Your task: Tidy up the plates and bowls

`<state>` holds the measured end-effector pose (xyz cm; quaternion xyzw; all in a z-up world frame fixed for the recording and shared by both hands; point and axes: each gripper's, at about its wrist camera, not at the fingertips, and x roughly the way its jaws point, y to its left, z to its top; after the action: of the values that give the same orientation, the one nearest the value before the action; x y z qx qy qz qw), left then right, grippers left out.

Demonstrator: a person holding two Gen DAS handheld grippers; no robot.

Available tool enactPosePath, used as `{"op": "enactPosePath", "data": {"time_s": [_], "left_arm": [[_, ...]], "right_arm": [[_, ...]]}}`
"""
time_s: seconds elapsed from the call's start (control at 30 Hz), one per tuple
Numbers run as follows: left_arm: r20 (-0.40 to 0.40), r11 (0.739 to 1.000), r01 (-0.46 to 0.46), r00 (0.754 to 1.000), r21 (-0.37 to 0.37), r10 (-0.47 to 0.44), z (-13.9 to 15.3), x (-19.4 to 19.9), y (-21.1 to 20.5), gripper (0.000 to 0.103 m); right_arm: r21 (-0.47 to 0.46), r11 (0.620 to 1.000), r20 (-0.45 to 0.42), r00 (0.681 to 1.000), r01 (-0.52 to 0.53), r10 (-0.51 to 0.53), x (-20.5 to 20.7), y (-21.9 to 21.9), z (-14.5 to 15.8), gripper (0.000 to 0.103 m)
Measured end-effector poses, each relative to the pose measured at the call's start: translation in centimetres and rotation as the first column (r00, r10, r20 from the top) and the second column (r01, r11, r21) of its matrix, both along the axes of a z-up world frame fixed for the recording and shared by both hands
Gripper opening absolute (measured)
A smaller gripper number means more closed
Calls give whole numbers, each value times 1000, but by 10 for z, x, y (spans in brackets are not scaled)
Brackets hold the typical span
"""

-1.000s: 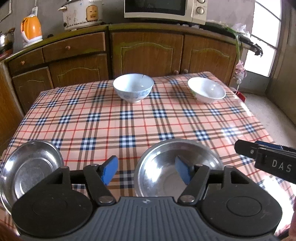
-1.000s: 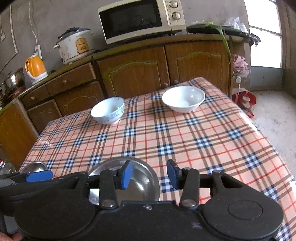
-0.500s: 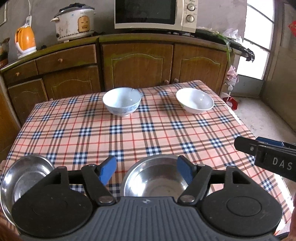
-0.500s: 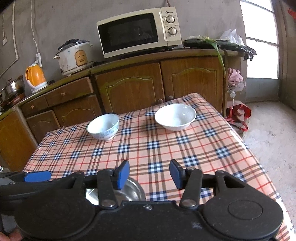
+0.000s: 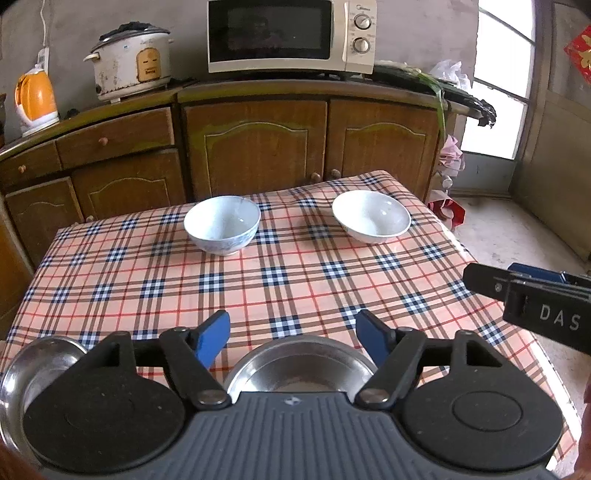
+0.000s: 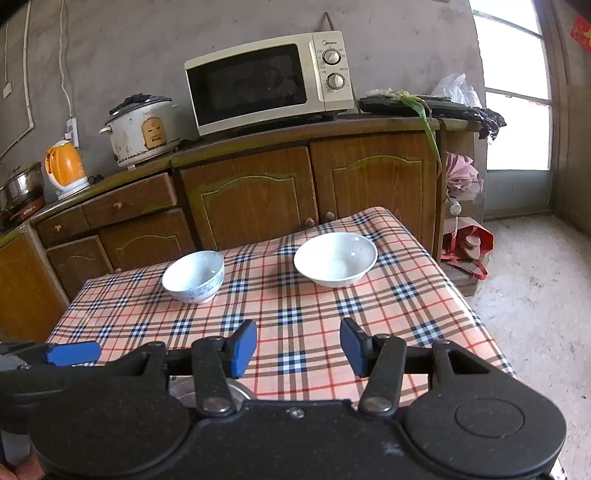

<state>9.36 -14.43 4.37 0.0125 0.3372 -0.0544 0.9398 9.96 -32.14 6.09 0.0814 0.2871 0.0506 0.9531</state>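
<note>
Beyond my worktop [image 5: 295, 280] stand a cabinet [image 5: 255, 144] carrying a microwave [image 5: 291, 35], rice cooker [image 5: 129, 68] and orange kettle [image 5: 35, 98]. Two white bowls [image 5: 221, 229] [image 5: 371, 216] sit apart at the far side; two steel plates [image 5: 299, 367] [image 5: 26, 373] lie near me. My left gripper [image 5: 293, 338] and right gripper [image 6: 298, 347] both hover with jaws apart, holding nothing.

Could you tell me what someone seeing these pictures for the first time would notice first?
Probably the bright plaid tablecloth, with two white bowls at its far side: a deeper bowl on the left and a wider bowl on the right. Next, the open blue-padded left hand-held gripper low in the foreground, above a steel bowl at the near edge, with a cream microwave on the cabinet behind.
</note>
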Motion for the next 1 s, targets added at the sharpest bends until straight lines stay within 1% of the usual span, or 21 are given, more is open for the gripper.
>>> {"op": "enactPosePath", "data": {"time_s": [0.7, 0.8, 1.0], "left_arm": [[0, 1000, 11, 1000, 19, -11, 8, 37, -22, 78], [2, 999, 16, 1000, 28, -16, 9, 43, -26, 78], [2, 999, 20, 1000, 41, -20, 8, 59, -35, 78]], "right_arm": [[17, 999, 43, 998, 35, -36, 34, -31, 10, 62], [22, 999, 53, 998, 42, -43, 40, -36, 11, 66], [31, 999, 60, 997, 45, -47, 57, -45, 11, 66]]}}
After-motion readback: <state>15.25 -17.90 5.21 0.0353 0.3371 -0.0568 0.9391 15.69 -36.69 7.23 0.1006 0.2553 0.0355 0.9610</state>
